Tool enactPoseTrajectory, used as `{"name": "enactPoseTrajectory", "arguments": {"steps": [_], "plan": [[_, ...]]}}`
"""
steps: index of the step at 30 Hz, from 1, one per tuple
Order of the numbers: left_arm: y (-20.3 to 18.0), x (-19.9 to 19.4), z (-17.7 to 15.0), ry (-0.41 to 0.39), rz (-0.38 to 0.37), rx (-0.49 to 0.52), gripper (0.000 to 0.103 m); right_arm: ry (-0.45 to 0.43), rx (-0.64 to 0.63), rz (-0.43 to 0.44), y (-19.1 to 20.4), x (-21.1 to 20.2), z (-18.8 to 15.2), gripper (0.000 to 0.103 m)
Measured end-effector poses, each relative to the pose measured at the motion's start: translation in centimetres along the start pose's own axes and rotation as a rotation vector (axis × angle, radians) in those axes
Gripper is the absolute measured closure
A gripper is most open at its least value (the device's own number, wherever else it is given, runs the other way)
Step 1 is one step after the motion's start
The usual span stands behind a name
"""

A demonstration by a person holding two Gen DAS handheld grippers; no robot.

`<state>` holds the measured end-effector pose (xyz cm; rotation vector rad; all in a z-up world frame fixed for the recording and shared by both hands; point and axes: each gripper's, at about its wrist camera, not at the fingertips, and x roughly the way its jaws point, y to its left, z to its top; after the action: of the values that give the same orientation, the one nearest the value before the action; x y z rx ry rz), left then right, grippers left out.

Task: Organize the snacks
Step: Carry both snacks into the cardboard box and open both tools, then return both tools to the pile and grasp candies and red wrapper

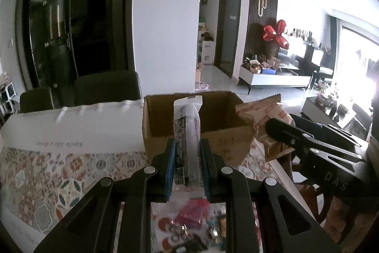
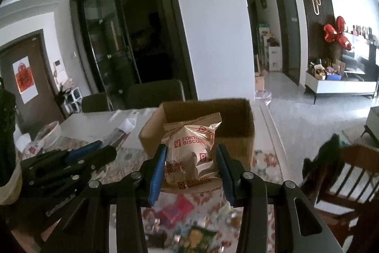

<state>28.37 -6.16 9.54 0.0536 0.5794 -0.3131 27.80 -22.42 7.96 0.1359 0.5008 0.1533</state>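
the cardboard box (image 1: 196,134) stands on the patterned tablecloth (image 1: 47,172), its open top up, ahead of both grippers. the left gripper (image 1: 188,165) holds a slim snack packet (image 1: 188,134) upright in front of the box's near wall. to its right, the right gripper (image 2: 191,167) holds a fortune biscuits bag (image 2: 191,153) before the same box. a white box (image 1: 71,127) lies left of the cardboard box, touching it. loose snacks (image 2: 180,208) lie on the cloth below the grippers. two chairs (image 1: 106,87) stand behind the table.
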Motion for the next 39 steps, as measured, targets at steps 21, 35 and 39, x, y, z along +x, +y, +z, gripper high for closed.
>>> {"name": "enactPoseTrajectory", "arguments": {"steps": [21, 35, 39], "plan": [[1.4, 12.5, 5.6, 0.15, -0.009, -0.014, 0.082, 0.089, 0.011, -0.022, -3.7, 10.8, 5.0, 0.06], [2.2, 10.9, 4.7, 0.093, 0.059, -0.002, 0.043, 0.118, 0.006, -0.075, -4.0, 11.5, 4.5, 0.044], [2.0, 8.3, 4.0, 0.057, 0.066, 0.004, 0.04, 0.104, -0.007, -0.086, -3.4, 9.8, 3.6, 0.044]]}}
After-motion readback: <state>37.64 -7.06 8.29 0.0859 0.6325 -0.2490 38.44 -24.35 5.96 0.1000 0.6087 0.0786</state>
